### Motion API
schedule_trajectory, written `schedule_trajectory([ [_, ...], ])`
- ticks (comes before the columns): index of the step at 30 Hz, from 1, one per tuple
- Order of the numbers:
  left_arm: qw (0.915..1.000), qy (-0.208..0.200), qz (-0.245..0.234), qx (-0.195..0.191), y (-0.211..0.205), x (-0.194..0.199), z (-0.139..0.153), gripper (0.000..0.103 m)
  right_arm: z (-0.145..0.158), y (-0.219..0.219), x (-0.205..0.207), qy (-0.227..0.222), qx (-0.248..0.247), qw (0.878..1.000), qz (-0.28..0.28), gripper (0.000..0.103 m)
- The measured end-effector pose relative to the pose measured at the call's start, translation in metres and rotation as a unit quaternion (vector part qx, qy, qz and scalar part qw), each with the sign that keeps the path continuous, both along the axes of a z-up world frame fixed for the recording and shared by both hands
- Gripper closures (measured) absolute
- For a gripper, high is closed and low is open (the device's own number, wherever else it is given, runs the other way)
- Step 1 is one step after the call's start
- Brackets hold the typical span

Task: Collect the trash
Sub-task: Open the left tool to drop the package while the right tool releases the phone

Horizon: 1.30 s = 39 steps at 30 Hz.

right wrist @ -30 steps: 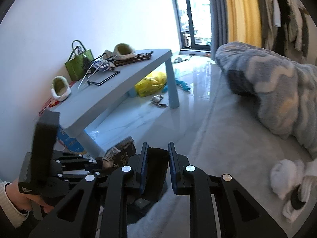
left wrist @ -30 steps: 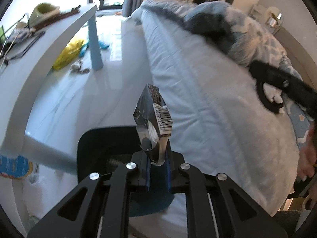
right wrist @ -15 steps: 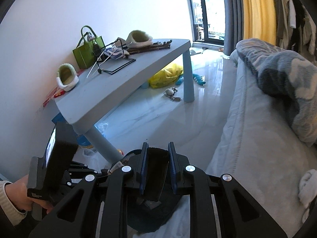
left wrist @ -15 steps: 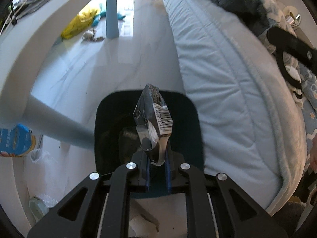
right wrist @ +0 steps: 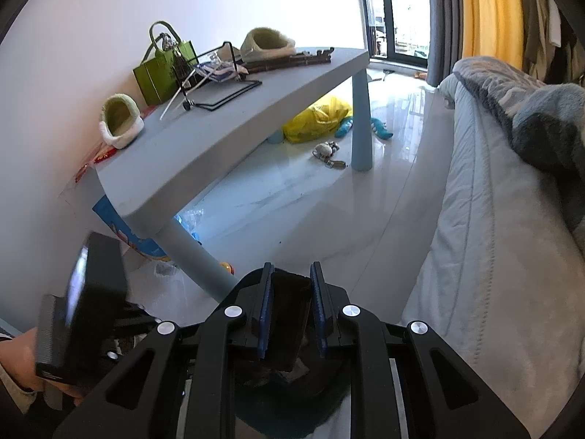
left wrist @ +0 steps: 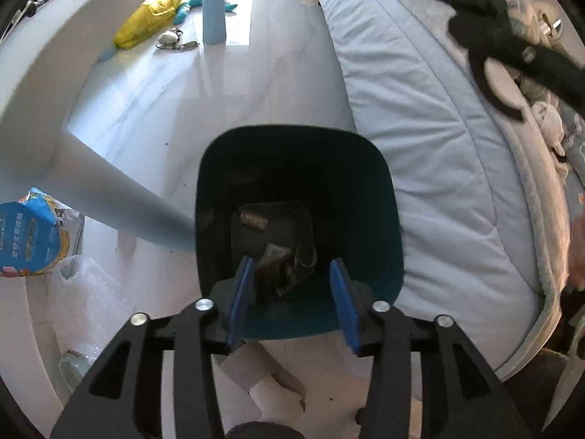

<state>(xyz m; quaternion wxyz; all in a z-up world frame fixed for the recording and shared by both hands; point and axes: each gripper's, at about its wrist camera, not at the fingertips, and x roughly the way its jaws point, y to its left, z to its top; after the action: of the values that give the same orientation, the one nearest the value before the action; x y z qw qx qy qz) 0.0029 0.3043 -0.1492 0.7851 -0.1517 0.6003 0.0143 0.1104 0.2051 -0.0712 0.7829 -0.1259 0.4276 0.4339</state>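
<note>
Well, start at the left. The left hand-held gripper (left wrist: 290,263) points down into the bin (left wrist: 380,241). Its jaws have just been opening and now stand partly apart. Nothing is pinched between them. The wrapper (left wrist: 276,258) lies at the bottom of the bin, with a few other bits of trash near it. So that piece looks done.

The bin stands on the floor, with the leg (left wrist: 120,205) of the surface (right wrist: 226,135) touching its left side in this view and the bed (left wrist: 457,183) just beside it on the right. That is a tight spot. I think the left hand-held gripper should go straight up and out, so it does not bump the rim or the leg.

Now the right. The right hand-held gripper (right wrist: 292,270) is narrow and pinches a dark piece (right wrist: 290,314) between its blue pads. I cannot tell what the piece is. The bin shows only as a dark shape under it, low in the right view.

To do this step well, bring the dark piece over the middle of the bin's mouth first, not over the edge. Keep the pinch firm until it hangs right above the hole. Then open the jaws and let it fall. If the two hand-held grippers crowd the bin together, they could knock each other, so one should wait its turn.
</note>
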Motion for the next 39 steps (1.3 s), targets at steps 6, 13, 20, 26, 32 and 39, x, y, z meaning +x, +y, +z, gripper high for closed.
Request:
schedule_trajectory([
  [6, 0.9995, -0.027, 0.016, 0.002, 0.012, -0.005, 0.014, 0.054, -0.017, 0.012, -0.001, 0.01, -0.024, 1.0, 0.005, 0.083],
  [13, 0.994, -0.101, 0.039, 0.015, 0.027, -0.014, 0.052, 0.061, -0.042, 0.024, -0.002, 0.031, -0.057, 0.998, 0.008, 0.083],
  [20, 0.9851, -0.16, 0.062, 0.017, 0.038, -0.023, 0.082, 0.07, -0.071, 0.036, -0.008, 0.059, -0.095, 0.993, 0.022, 0.083],
  [26, 0.9808, -0.185, 0.058, 0.02, 0.034, -0.022, 0.097, 0.071, -0.093, 0.045, -0.018, 0.077, -0.125, 0.988, 0.039, 0.083],
  [32, 0.9772, -0.202, 0.062, 0.021, 0.034, -0.024, 0.107, 0.071, -0.116, 0.05, -0.029, 0.098, -0.17, 0.978, 0.063, 0.083],
  [39, 0.974, -0.214, 0.071, 0.02, 0.035, -0.024, 0.116, 0.071, -0.128, 0.046, -0.039, 0.113, -0.2, 0.97, 0.075, 0.076],
])
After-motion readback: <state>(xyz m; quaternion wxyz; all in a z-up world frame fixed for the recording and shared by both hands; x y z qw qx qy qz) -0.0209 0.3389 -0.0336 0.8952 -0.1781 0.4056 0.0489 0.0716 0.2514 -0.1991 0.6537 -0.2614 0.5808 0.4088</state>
